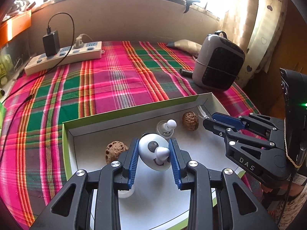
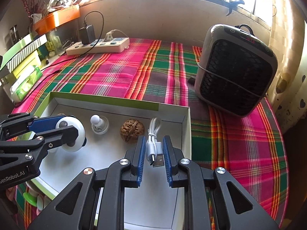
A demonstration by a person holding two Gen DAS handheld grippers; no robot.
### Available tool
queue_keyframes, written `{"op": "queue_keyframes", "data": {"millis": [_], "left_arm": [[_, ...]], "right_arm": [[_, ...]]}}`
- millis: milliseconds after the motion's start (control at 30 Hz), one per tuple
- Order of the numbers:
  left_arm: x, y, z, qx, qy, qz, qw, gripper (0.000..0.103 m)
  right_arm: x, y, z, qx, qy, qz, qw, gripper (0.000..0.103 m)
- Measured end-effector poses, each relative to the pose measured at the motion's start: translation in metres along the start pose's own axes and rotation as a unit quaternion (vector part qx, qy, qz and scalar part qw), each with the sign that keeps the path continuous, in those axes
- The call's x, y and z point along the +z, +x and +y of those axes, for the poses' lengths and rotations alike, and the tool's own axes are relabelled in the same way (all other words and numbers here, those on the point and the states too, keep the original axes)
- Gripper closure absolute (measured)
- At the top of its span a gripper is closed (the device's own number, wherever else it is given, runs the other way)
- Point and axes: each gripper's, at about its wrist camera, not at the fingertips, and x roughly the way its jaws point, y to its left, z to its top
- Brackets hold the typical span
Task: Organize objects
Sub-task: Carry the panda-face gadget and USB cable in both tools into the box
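Note:
A shallow white box with a green rim (image 1: pixel 65 134) lies on the plaid cloth; it also shows in the right wrist view (image 2: pixel 172 108). My left gripper (image 1: pixel 154 153) is shut on a white round panda-face toy (image 1: pixel 153 153) and holds it over the box; the toy also shows in the right wrist view (image 2: pixel 73 134). My right gripper (image 2: pixel 153 151) is shut on a coiled white USB cable (image 2: pixel 153 143) over the box's right side. In the box lie a second small white toy (image 1: pixel 166 127), a walnut (image 1: pixel 190 119) and another walnut (image 1: pixel 115 151).
A grey and black heater (image 2: pixel 236 71) stands at the right on the cloth. A white power strip (image 2: pixel 97 46) with a black charger and cable lies at the back left. Green boxes and packets (image 2: pixel 25 72) sit at the left edge. A curtain hangs at the far right.

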Motion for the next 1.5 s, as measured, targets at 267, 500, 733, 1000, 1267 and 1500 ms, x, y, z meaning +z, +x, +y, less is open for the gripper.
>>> {"op": "queue_keyframes", "data": {"millis": [267,500,733,1000,1267,1500], "left_arm": [[0.0,0.008,0.002,0.002,-0.002,0.01,0.9999,0.074],[0.001,0.01,0.0,0.007,0.001,0.009,0.9999,0.074],[0.001,0.012,0.0,0.011,0.004,0.008,0.9999,0.074],[0.0,0.013,0.003,0.012,-0.002,0.012,0.9999,0.074],[-0.001,0.013,0.004,0.014,-0.002,0.011,0.9998,0.073],[-0.001,0.012,0.005,0.018,-0.006,0.009,0.9998,0.073]], "right_arm": [[0.0,0.007,0.001,0.0,-0.005,0.007,1.0,0.083],[-0.002,0.011,0.001,-0.002,-0.004,0.011,1.0,0.083],[-0.002,0.011,0.001,-0.001,-0.005,0.009,1.0,0.083],[-0.002,0.011,0.002,0.002,-0.008,0.009,1.0,0.083],[-0.002,0.011,0.003,-0.001,-0.005,0.009,1.0,0.083],[-0.003,0.011,0.003,-0.007,-0.006,0.009,1.0,0.083]]}}
